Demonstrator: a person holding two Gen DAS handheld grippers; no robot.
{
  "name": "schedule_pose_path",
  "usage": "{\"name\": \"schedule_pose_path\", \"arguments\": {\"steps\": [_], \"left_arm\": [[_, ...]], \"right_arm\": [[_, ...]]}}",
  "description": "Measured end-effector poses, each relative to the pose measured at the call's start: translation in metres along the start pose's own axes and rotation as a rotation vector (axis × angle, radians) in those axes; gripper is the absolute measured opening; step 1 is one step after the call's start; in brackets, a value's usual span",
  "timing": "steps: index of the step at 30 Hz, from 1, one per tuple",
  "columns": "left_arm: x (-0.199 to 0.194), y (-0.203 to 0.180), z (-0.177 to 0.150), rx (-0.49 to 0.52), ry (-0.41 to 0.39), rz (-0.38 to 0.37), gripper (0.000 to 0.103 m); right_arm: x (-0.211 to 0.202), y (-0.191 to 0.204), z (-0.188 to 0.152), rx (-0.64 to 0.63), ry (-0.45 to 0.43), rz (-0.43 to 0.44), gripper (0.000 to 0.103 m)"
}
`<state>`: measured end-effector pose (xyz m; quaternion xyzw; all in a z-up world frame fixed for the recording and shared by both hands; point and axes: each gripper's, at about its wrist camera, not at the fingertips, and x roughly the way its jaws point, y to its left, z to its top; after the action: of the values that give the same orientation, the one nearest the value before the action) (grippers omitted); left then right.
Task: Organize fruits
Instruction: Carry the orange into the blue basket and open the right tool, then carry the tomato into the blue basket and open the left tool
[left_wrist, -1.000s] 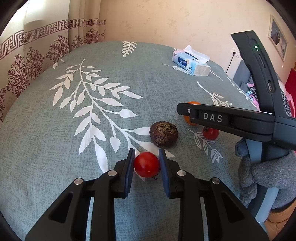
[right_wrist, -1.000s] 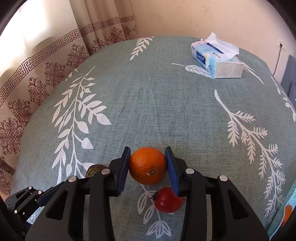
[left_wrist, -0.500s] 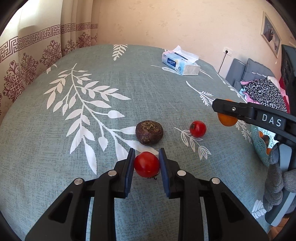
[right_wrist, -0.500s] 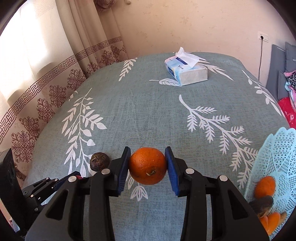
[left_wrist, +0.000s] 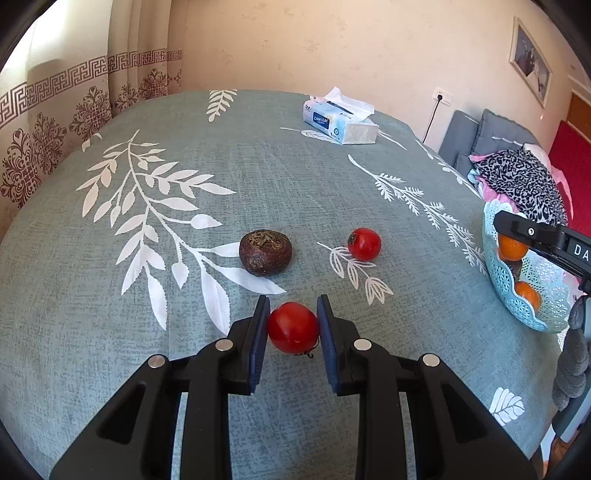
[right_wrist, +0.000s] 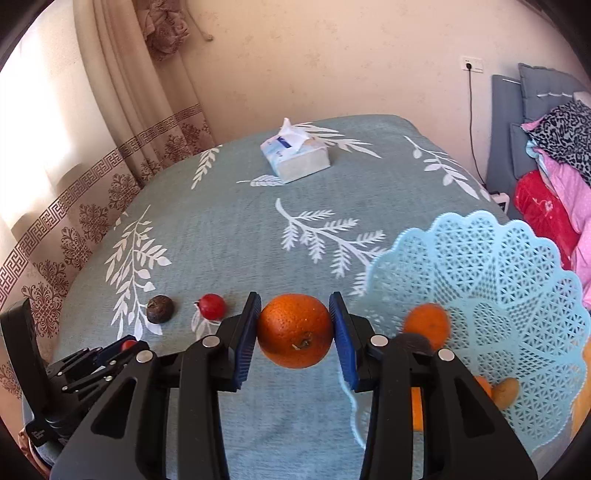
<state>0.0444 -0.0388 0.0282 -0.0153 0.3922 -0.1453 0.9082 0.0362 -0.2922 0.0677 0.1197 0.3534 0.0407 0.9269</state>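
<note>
1. The left tool (left_wrist: 292, 328) pinches a tomato (left_wrist: 293, 327) above the green worktop (left_wrist: 258, 177).
2. The right tool (right_wrist: 294, 328) pinches an orange (right_wrist: 294, 329) just beside the blue basket (right_wrist: 498, 266).
3. The left view shows a brown fruit (left_wrist: 265, 252) and a second tomato (left_wrist: 364, 243) apart on the cloth.
4. Only the right view shows the basket's inside, holding oranges (right_wrist: 426, 325).
5. A tissue box (right_wrist: 295, 157) lies at the far side.
</note>
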Motion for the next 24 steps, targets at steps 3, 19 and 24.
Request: {"name": "schedule_pose_path", "arguments": {"steps": [3,19,24], "left_arm": [[-0.003,-0.008,-0.001,0.013,0.000,-0.003,0.026],[-0.006,-0.064,0.006,0.127,-0.003,-0.023,0.026],[-0.006,-0.084,0.013,0.159,-0.008,-0.045,0.026]], "right_arm": [[-0.011,-0.026,-0.004,0.048,-0.009,-0.037,0.039],[-0.042,-0.105,-0.018,0.224,-0.076,-0.082,0.041],[-0.052,-0.118,-0.023,0.251,-0.107,-0.096,0.041]]}}
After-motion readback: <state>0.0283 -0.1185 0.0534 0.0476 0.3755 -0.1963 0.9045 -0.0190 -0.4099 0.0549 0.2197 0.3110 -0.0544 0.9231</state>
